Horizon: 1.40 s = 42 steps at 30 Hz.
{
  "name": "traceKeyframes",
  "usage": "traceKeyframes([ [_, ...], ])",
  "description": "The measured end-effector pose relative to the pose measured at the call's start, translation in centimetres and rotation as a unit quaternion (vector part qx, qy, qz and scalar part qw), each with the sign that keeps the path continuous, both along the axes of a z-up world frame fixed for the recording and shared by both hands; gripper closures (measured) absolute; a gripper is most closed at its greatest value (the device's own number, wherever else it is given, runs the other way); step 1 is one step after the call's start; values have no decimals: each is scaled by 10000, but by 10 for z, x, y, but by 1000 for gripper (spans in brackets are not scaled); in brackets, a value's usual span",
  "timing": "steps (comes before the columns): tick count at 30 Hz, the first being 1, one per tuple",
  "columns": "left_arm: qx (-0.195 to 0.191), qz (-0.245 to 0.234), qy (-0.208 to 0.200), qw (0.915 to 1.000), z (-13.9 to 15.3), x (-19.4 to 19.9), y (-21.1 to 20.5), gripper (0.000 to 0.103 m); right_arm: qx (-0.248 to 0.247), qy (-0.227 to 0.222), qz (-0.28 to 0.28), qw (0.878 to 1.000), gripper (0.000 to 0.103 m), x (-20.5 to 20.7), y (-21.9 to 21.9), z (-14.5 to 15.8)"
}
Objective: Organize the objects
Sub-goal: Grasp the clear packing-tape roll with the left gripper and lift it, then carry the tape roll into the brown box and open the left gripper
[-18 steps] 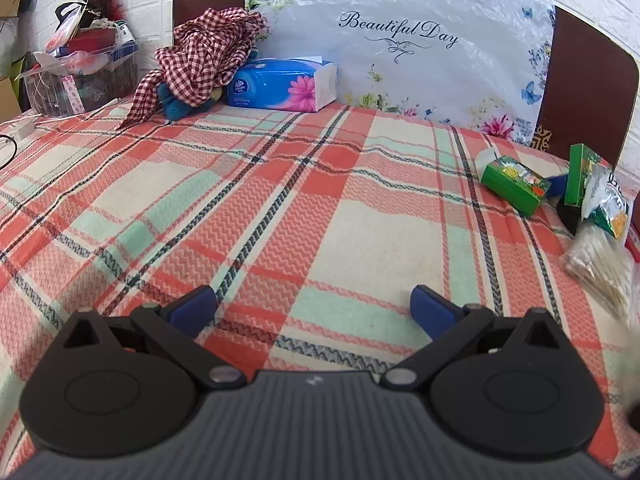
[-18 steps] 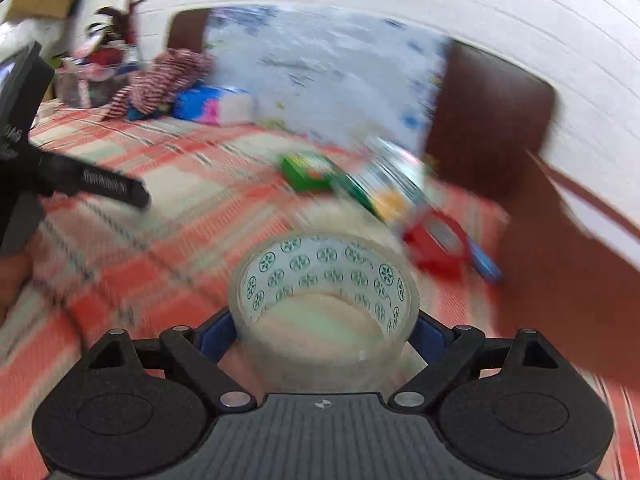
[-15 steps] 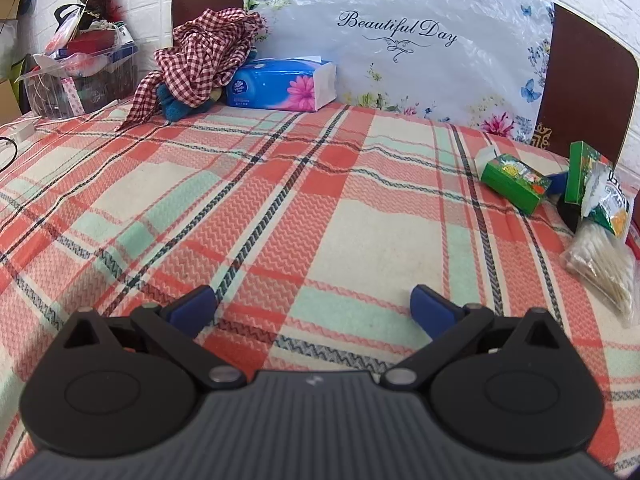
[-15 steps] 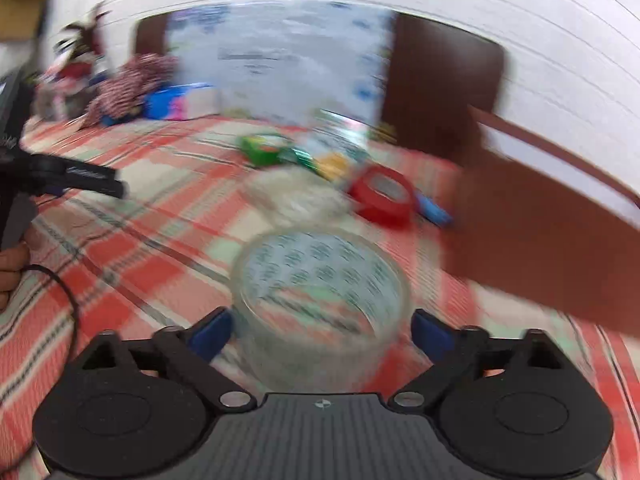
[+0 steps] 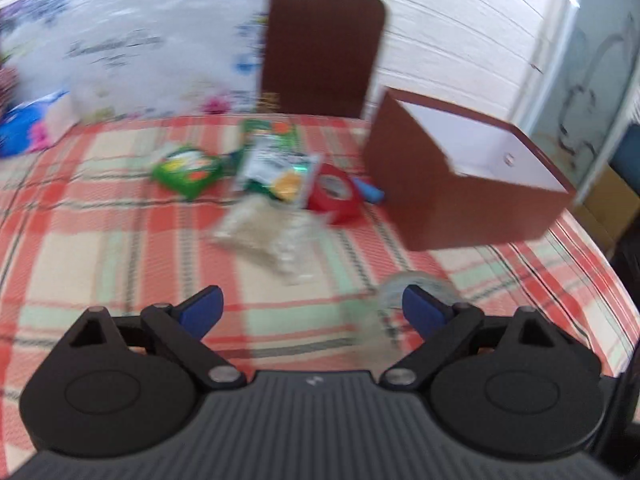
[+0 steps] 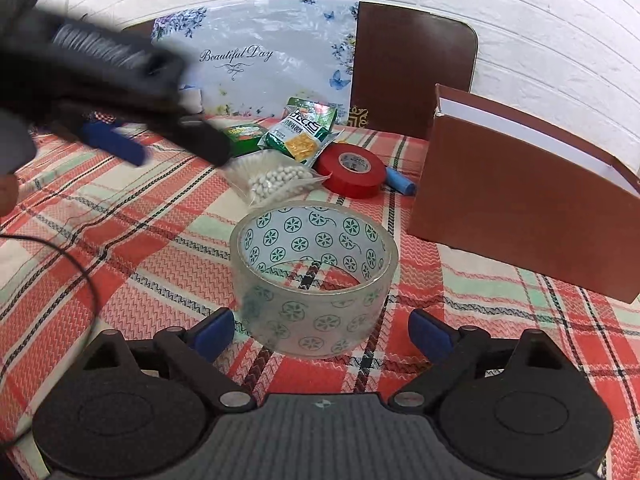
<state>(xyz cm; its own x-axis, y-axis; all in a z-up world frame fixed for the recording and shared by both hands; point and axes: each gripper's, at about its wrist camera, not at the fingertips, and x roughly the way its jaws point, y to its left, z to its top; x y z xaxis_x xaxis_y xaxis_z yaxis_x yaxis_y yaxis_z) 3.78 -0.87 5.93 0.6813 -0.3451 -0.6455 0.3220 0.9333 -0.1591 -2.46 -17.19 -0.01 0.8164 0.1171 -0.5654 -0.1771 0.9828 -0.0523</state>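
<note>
A clear tape roll (image 6: 314, 280) with green flower marks lies flat on the checked tablecloth, between the spread fingers of my right gripper (image 6: 320, 330), which is open and not touching it. An open brown box (image 6: 520, 204) with a white inside stands to the right. My left gripper (image 5: 312, 310) is open and empty; it also shows blurred at the upper left of the right wrist view (image 6: 152, 136). The tape roll shows blurred by its right finger (image 5: 416, 292). The box (image 5: 460, 188) is ahead on its right.
A red tape roll (image 6: 352, 164), a bag of white beads (image 6: 276, 180), a green snack packet (image 6: 304, 128), a green carton (image 6: 244, 134) and a blue tube (image 6: 400, 182) lie behind the clear tape. A brown chair back (image 6: 412, 68) stands at the far edge.
My right gripper has let go of the clear tape roll, which now rests on the cloth by the box. My left gripper has swung right toward the pile of objects.
</note>
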Motion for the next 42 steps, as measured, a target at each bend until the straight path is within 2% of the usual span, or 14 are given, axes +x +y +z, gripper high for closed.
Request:
traceKeyframes([
  [4,532,-182,512,9971,-21,10,-37,38,185,116,-49,9997,10,3,-7,-2],
  [7,556,-145,917,9941,-36,11,-38,42,364,225,-36,9991,10,7,-11,-3],
  [9,464,-147,1012,9937,-41,12,-34,53,361,253,36,9990,10,10,-10,-4],
  [10,424,-194,1065,9932,-43,13,-35,65,321,243,99,9991,12,11,-7,-5],
  [11,385,-256,1103,9928,-42,15,-37,75,291,228,208,9991,21,12,-5,-4],
  [15,563,-375,825,9943,-23,8,-49,78,83,-169,208,9996,23,3,0,3],
  [19,391,-704,168,9966,27,6,-67,79,-112,-982,-211,9949,23,-6,-13,27],
  [23,465,-1035,-548,9920,68,16,-112,79,-56,-1553,-741,9851,23,8,-46,53],
  [26,499,-1190,-804,9884,84,35,-147,78,-51,-1766,-1042,9787,23,25,-74,66],
  [31,436,-1391,-763,9864,84,73,-201,78,-132,-1869,-1457,9714,23,60,-124,72],
  [36,572,-1706,-677,9813,65,99,-259,75,-246,-1792,-1881,9653,23,86,-170,70],
  [37,651,-1689,-684,9811,59,104,-269,67,-319,-1687,-1947,9657,23,93,-178,67],
  [39,826,-1544,-680,9822,48,114,-281,58,-322,-1528,-2091,9653,10,102,-192,60],
  [42,617,-1611,-463,9839,40,116,-280,53,163,-1547,-2031,9667,11,95,-205,60],
])
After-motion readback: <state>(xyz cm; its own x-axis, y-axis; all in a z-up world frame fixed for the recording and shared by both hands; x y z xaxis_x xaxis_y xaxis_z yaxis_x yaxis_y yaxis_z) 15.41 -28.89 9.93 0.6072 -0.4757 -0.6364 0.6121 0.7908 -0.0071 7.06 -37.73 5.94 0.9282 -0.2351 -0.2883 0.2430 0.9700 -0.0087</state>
